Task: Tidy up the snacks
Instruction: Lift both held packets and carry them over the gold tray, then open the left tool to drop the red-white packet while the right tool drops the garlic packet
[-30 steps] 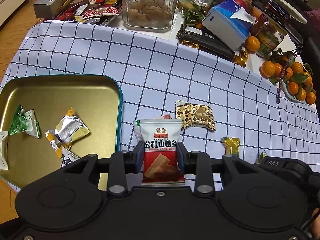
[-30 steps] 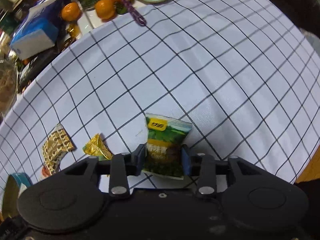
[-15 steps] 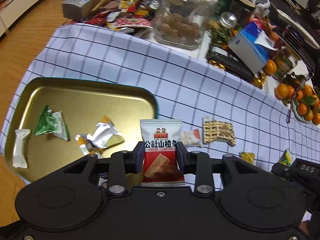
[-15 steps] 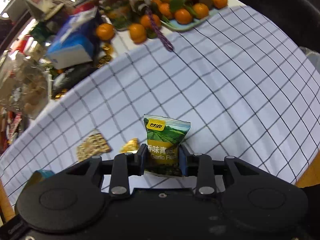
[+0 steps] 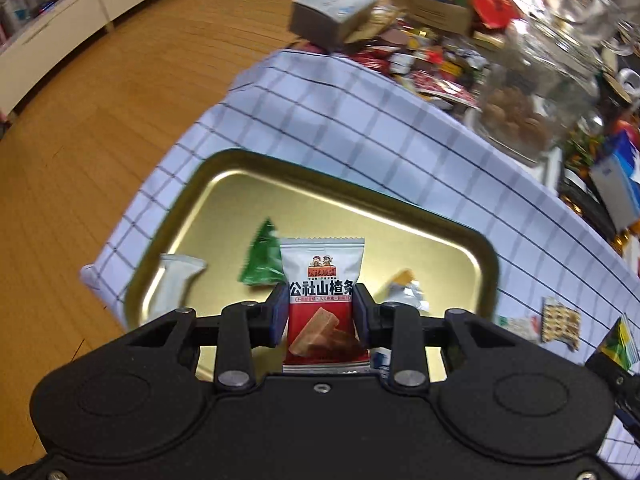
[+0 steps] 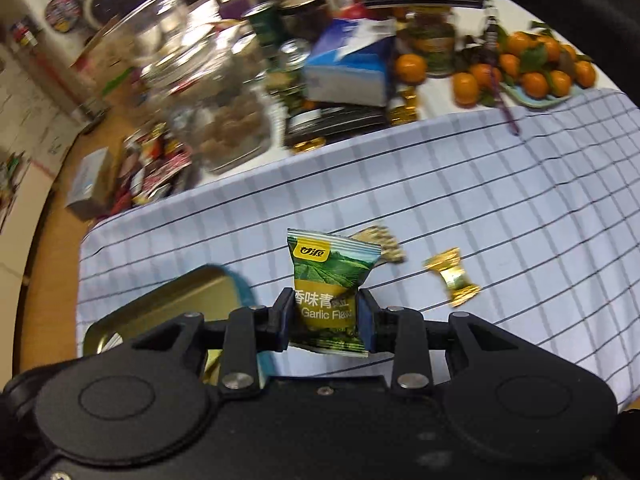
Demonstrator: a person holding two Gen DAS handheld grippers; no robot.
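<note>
My left gripper (image 5: 321, 316) is shut on a red and white hawthorn snack packet (image 5: 322, 276), held above the gold tin tray (image 5: 360, 200). In the tray lie a green packet (image 5: 262, 258), a white packet (image 5: 178, 270) and a silver and orange one (image 5: 404, 290). My right gripper (image 6: 325, 318) is shut on a green garlic pea packet (image 6: 330, 276), lifted over the checked cloth, with the tray's corner (image 6: 176, 300) to its lower left. A gold candy (image 6: 454, 276) and a patterned cracker packet (image 6: 380, 240) lie on the cloth beyond.
A glass jar (image 5: 532, 92) of nuts, a grey box (image 5: 332, 14), a blue tissue box (image 6: 348, 72), tangerines (image 6: 532, 68) and a heap of wrappers crowd the table's far side. More packets (image 5: 560, 322) lie right of the tray. Wooden floor (image 5: 100, 120) lies past the cloth's left edge.
Both grippers swung left with their packets. The left one now hangs over the tray instead of the cloth. The right one lifted its green packet off the cloth, bringing the tray into its view.
</note>
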